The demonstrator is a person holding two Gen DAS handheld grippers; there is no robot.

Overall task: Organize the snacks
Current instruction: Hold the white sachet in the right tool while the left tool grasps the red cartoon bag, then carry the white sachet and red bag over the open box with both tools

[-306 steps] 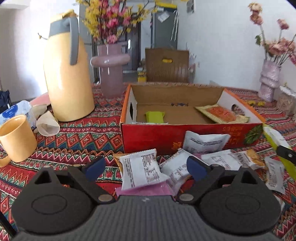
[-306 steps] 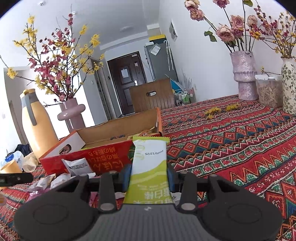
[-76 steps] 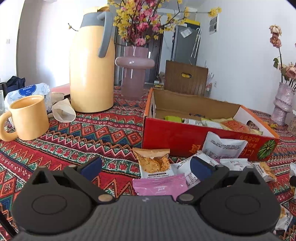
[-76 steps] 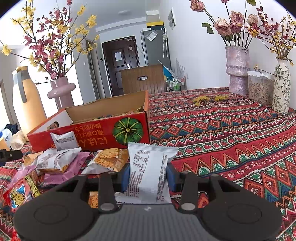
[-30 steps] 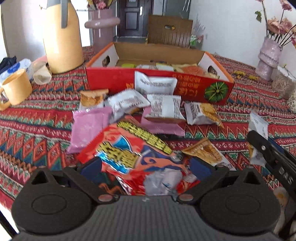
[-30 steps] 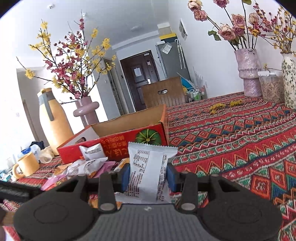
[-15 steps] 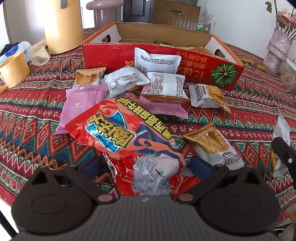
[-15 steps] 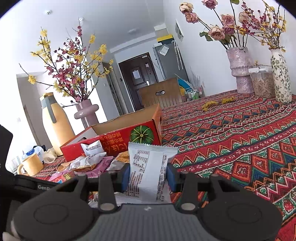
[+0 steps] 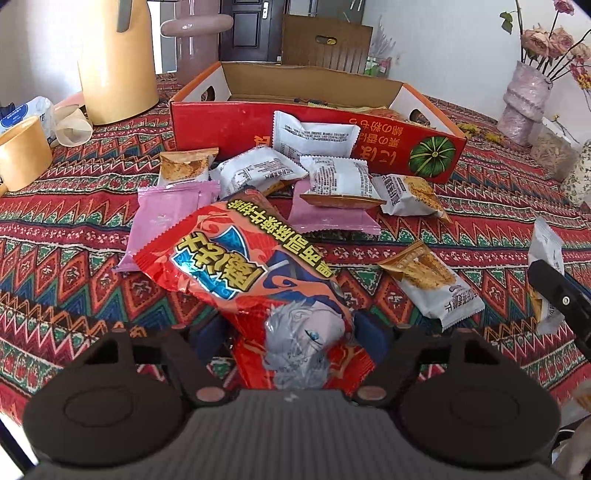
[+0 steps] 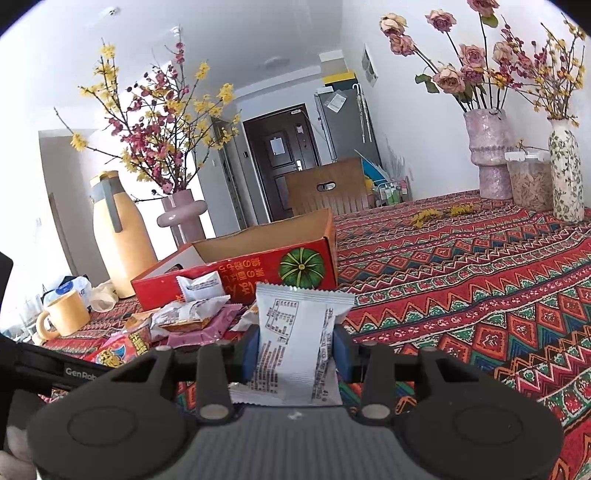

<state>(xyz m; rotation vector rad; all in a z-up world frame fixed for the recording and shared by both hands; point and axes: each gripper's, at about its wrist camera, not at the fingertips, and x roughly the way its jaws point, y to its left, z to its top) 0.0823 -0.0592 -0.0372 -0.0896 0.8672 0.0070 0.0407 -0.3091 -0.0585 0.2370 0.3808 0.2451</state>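
Observation:
A big red snack bag [image 9: 240,266] lies on the patterned tablecloth with its near end between my left gripper's [image 9: 291,332] blue pads. The jaws are closing and the pads touch the bag's two sides, which look pinched. My right gripper [image 10: 295,350] is shut on a white snack packet [image 10: 295,325], held upright above the cloth. It also shows at the right edge of the left wrist view. The red cardboard box [image 9: 221,125] stands open behind a pile of white, pink and orange packets [image 9: 332,177], with several snacks inside.
A yellow thermos jug [image 9: 114,62], a yellow mug [image 9: 22,155] and a pink vase [image 9: 199,33] stand at the far left. Flower vases [image 10: 487,162] and a lidded jar [image 10: 528,181] sit at the far right. Loose packets [image 9: 432,280] lie near the bag.
My left gripper's pads have drawn in from wide apart onto the red bag's sides, and the gripper has come a little lower and closer. The right gripper still holds its white packet.

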